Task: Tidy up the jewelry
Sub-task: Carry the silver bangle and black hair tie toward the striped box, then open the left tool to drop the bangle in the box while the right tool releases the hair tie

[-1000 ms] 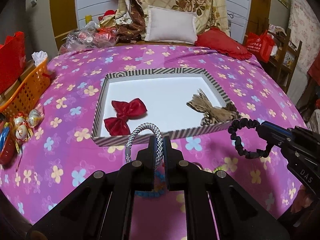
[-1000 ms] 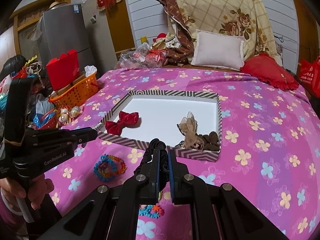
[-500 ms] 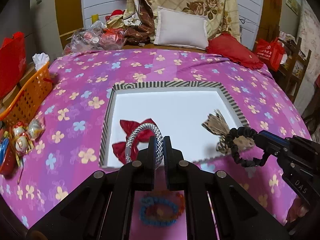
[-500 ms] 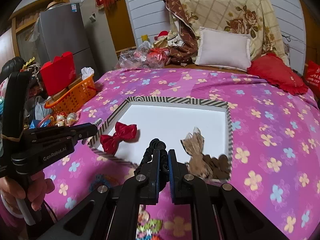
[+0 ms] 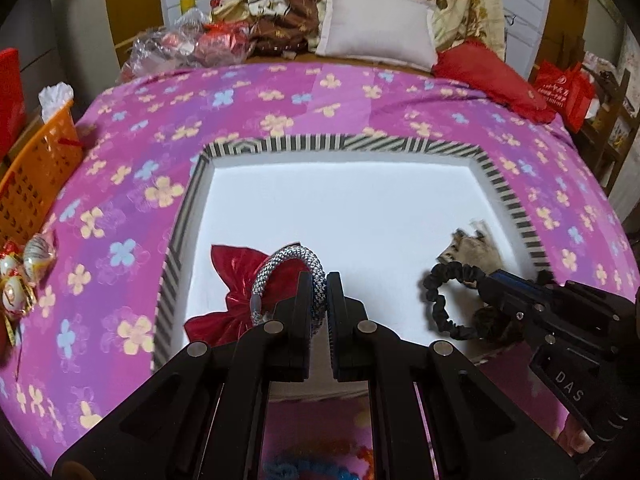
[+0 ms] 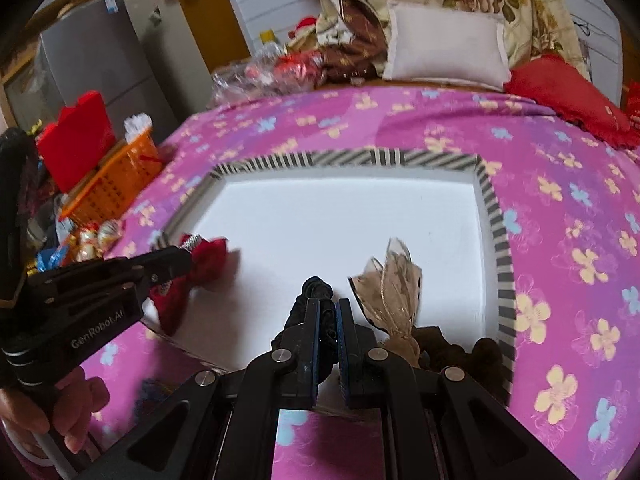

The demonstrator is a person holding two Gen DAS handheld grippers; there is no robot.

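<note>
The braided bracelet (image 5: pixel 288 276) is showing a woven cord weave with a dull metal clasp; the black scrunchie (image 5: pixel 444 300) is looking like matt gathered cloth. The red bow (image 5: pixel 236 280) is gleaming like satin, the tray (image 5: pixel 344 142) floor is looking smooth and matt

An orange basket (image 5: pixel 34 176) sits left; a white pillow (image 5: pixel 378 26) behind.

We saw soft, even indoor light. The white tray floor (image 5: pixel 344 216) glared, nearly blown out. Fisheye bending curved the bedspread (image 6: pixel 560 200), with dark corners at 10 and 2 o'clock. The right view was motion-blurred, the red bow (image 6: pixel 208 258) smeared.
</note>
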